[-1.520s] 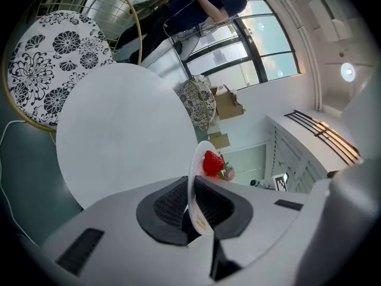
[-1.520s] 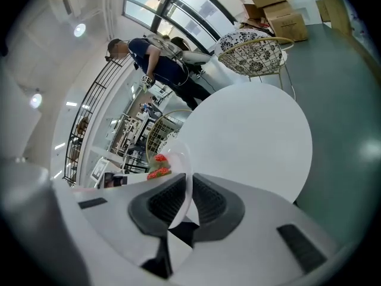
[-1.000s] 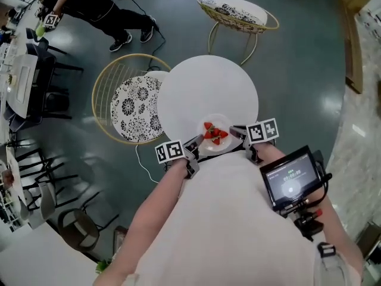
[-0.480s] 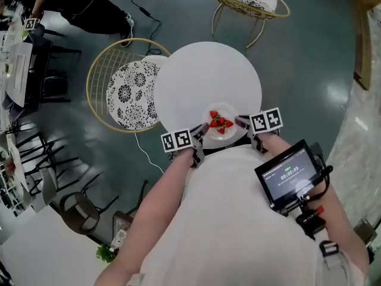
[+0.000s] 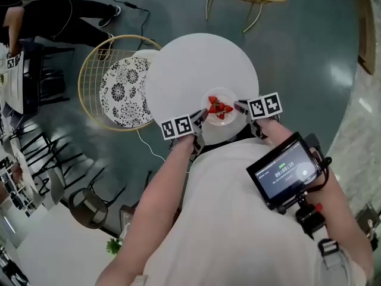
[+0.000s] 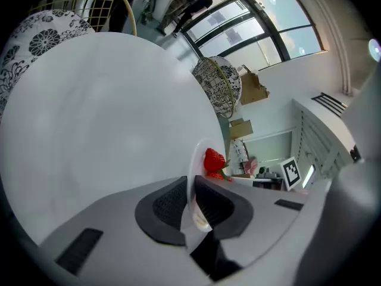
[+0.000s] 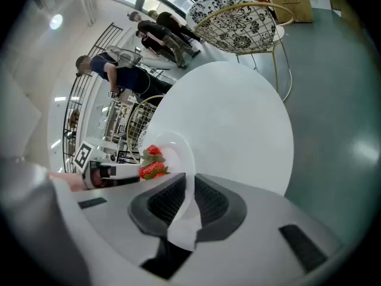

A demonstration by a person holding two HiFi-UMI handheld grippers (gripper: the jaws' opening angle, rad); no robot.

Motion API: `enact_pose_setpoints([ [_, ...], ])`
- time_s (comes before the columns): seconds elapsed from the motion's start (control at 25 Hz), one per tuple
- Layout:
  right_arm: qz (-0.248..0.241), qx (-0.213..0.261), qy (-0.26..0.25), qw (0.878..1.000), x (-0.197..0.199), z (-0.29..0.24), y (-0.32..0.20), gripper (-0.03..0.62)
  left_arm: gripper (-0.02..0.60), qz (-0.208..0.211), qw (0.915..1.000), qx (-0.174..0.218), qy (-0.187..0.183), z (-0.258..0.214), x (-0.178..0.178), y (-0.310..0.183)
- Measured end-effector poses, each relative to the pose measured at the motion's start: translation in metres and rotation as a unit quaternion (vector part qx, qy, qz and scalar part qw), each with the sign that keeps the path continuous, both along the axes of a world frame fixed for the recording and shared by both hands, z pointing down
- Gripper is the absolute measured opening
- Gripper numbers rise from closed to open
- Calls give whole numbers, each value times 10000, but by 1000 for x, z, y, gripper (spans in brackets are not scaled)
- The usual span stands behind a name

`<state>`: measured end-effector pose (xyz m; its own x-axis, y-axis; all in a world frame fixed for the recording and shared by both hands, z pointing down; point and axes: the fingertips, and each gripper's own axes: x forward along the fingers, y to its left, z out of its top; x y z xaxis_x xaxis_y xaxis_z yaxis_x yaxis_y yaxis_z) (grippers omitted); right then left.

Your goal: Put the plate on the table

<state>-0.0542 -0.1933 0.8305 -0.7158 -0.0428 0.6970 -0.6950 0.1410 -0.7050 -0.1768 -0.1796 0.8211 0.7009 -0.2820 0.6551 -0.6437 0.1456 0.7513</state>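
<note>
A white plate [image 5: 221, 93] carrying a few red strawberries [image 5: 218, 107] is being held from both sides over the near part of the round white table [image 5: 190, 64], close to the edge nearest the person; whether its underside is touching the tabletop is not being shown clearly by any view. The plate's left rim is being grasped by the left gripper [image 5: 200, 118], and in the left gripper view the thin rim is being pinched edge-on between the two dark ridged pads [image 6: 169, 202], with a strawberry being seen just beyond them. The opposite rim is being grasped in the same way by the right gripper [image 5: 240, 107], whose pads [image 7: 166, 200] are being pressed against both faces of the plate in the right gripper view, the fruit lying to the left of the rim there. A gold wire chair [image 5: 95, 70] with a black-and-white patterned cushion [image 5: 122, 94] is being seen just beside the table's left side, on the dark green floor [image 5: 303, 52], and a small screen [image 5: 282, 173] is being worn at the person's chest
</note>
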Motion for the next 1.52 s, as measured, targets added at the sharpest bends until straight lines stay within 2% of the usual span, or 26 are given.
enact_pose_setpoints([
  [0.28,38,170,131,9998,9,6,-16,28,26,236,9994,-35,-246,8,9,-14],
  [0.52,302,268,236,9989,6,2,-11,28,29,549,9977,81,-387,6,4,-15],
  [0.68,257,439,273,9983,2,0,-16,28,34,824,9938,104,-743,13,-2,-18],
  [0.88,-43,829,503,9953,7,3,-50,28,34,614,9938,249,-890,18,5,-44],
  [1.0,-199,816,549,9950,9,19,-65,31,34,634,9930,141,-984,30,8,-59],
  [1.08,-305,994,563,9930,12,33,-64,33,34,638,9916,209,-1102,42,10,-58],
  [1.16,-494,1408,656,9866,12,45,-63,41,35,652,9886,428,-1290,53,12,-57],
  [1.24,-839,1748,987,9760,12,45,-64,54,38,733,9850,482,-1485,53,11,-58],
  [1.4,-1613,2035,1758,9496,5,22,-73,78,49,1022,9763,229,-1896,33,6,-68],
  [1.52,-1792,2225,2008,9371,9,20,-83,83,57,1061,9693,379,-2186,33,8,-79],
])
